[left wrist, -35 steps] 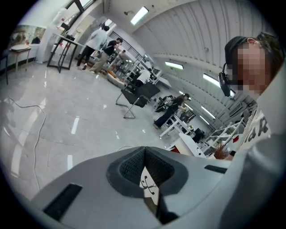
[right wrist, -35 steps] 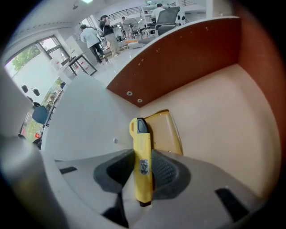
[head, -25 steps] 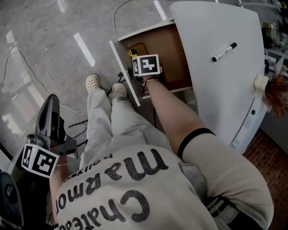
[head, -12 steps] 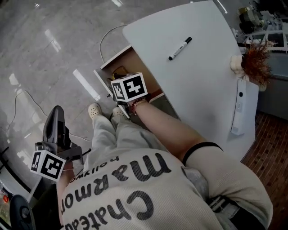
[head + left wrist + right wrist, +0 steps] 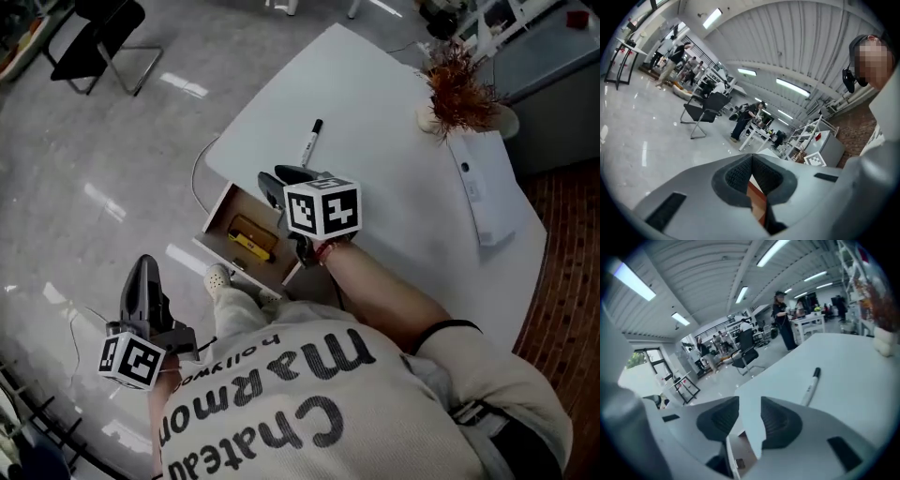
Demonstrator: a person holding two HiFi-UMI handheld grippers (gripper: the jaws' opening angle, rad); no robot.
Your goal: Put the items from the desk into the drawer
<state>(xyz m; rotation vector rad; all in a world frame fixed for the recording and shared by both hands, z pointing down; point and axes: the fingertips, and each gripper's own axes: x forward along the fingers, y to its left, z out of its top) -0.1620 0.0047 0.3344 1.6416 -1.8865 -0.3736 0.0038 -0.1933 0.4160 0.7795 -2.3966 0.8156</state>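
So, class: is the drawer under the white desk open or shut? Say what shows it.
Open. The white drawer with a brown inside is pulled out from under the white desk, a yellow item visible inside.

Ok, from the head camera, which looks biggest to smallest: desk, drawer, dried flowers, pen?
1. desk
2. drawer
3. dried flowers
4. pen
Drawer and flowers look close, so that pair is unsure.

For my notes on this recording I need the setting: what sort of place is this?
Probably a large open workshop or lab hall: a polished floor, strip lights under a ribbed ceiling, and people standing at work tables beyond the white desk.
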